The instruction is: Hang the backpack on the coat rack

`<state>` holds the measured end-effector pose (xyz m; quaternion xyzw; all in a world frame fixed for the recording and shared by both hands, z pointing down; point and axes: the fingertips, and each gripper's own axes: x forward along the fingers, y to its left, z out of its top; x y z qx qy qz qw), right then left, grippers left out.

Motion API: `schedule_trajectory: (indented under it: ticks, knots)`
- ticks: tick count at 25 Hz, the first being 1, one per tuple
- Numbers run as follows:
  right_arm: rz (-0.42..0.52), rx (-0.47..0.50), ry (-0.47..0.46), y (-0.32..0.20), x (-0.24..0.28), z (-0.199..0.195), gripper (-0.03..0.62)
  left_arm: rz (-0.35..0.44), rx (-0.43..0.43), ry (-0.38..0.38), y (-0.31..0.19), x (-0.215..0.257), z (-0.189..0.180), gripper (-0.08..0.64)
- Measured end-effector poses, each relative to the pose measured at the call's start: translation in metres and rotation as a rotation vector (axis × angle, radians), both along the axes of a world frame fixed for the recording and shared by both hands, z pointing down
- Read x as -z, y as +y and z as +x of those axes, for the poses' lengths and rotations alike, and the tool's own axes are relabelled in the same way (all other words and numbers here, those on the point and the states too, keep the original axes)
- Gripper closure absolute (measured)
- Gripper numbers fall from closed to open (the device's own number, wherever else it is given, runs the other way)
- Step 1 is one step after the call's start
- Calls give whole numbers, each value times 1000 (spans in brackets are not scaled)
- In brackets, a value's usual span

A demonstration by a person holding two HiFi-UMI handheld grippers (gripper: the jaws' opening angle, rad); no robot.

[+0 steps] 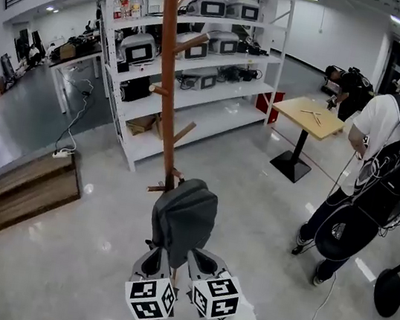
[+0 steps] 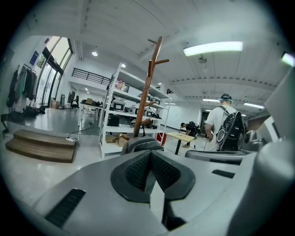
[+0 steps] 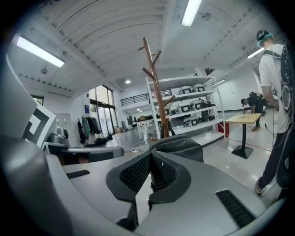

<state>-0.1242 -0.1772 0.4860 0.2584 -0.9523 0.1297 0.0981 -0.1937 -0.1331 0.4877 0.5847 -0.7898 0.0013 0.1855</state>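
Right up against the coat rack [image 1: 167, 75], holding the grey backpack [image 1: 185, 217] off the floor, with left gripper [image 1: 155, 255] and right gripper [image 1: 199, 257] fingers both pinched tight on its lower end. Needs raising higher, lining its top over a wooden peg [image 1: 183, 132], then lowering gently.

Grey backpack [image 1: 185, 217] low centre of frame, off floor, in front of wooden coat rack [image 1: 170, 75] pole. Left gripper [image 1: 155, 255] and right gripper [image 1: 198, 259] side by side below it, tips at its lower edge. White shelving unit [image 1: 218, 94] upper centre. Wooden table [image 1: 311, 116] upper right. Person [image 1: 373, 138] at right edge. Wooden steps [image 1: 25, 192] at left.
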Motion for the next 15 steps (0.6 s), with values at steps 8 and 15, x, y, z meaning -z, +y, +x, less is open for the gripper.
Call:
schedule_trajectory:
  ticks: [8, 15]
  knots:
    - [14, 1, 1, -1, 0, -1, 581, 11, 1, -4, -2, 0, -1, 558]
    - [19, 3, 5, 2, 1, -2, 581, 12, 8, -2, 3, 1, -2, 558]
